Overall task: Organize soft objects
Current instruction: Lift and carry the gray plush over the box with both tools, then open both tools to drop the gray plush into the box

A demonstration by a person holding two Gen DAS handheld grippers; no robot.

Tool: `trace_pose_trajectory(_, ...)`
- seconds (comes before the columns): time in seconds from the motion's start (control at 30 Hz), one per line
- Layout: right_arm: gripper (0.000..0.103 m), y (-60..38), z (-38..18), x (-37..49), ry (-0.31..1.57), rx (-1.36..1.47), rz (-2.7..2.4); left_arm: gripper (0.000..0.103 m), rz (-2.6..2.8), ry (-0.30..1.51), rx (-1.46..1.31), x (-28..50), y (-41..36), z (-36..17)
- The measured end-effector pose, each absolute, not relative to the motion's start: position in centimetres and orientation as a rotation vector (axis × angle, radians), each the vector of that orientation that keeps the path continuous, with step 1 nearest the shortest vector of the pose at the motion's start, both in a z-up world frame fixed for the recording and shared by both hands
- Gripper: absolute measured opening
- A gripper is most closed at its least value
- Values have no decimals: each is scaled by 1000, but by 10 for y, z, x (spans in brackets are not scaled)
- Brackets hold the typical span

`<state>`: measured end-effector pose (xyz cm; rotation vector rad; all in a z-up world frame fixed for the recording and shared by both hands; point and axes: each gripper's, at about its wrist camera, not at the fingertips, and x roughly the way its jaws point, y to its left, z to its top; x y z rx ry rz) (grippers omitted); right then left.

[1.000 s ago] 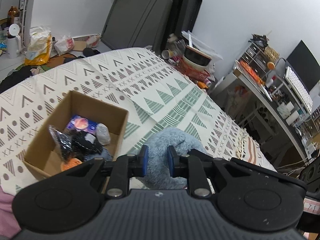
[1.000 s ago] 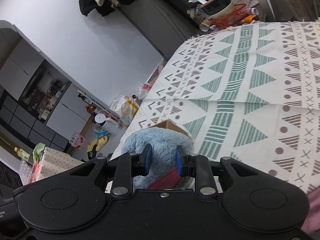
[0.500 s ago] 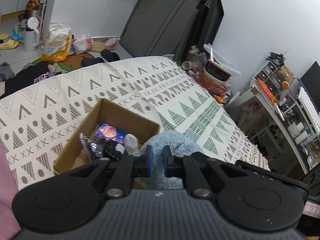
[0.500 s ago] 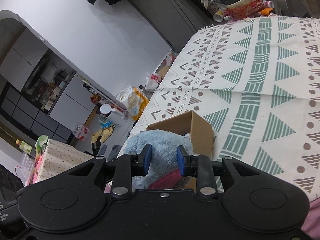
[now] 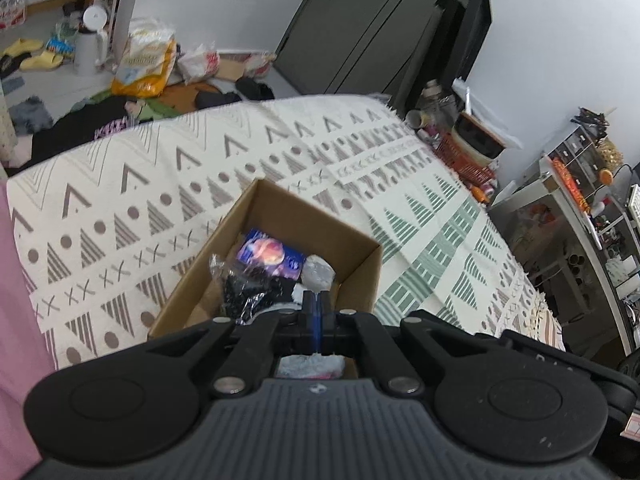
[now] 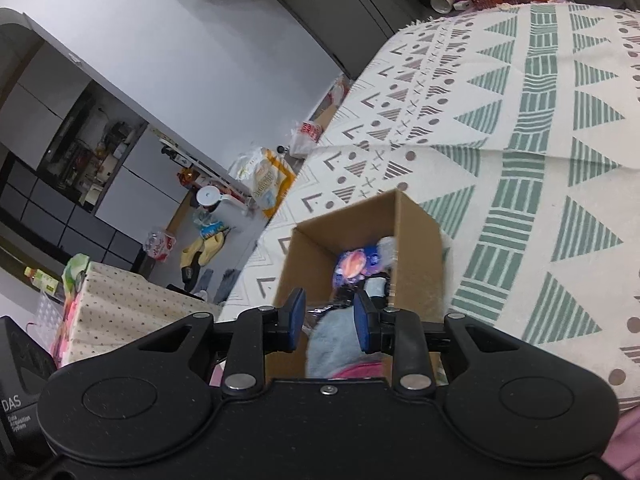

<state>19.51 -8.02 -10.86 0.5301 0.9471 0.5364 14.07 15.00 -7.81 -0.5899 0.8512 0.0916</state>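
Left gripper (image 5: 317, 305): pads apart around the blue plush a second ago, now pressed together with nothing seen between them, hovering over the cardboard box (image 5: 362, 268) on the patterned bedspread (image 5: 120, 200). Right gripper (image 6: 329, 319): pads spread apart as before, the blue plush toy (image 6: 336, 340) between and below them at 6 o'clock, now over the box's near end; contact with the pads cannot be told. Box has come closer in both views, holding a purple packet (image 5: 269, 254) and crinkled black wrapper (image 5: 248, 288).
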Motion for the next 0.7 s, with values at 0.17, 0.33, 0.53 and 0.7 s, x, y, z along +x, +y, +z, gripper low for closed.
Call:
trace_pose_trajectory(0.17,28,-90,-113,195,961,527,498,2,85,886,-555,143,146,-82)
trace_pose_trajectory(0.33,28,-102,-114,192,968,532,474,3,77,914,-517,146,135,-80)
trace_pose_trajectory(0.53,41,-122,-106,184,955,524,446,9,86,939,-479,142,122,-73)
trace_pose_trajectory(0.7,59,-141,-92,174,913,503,411,37,90,935,-441,134,107,-58)
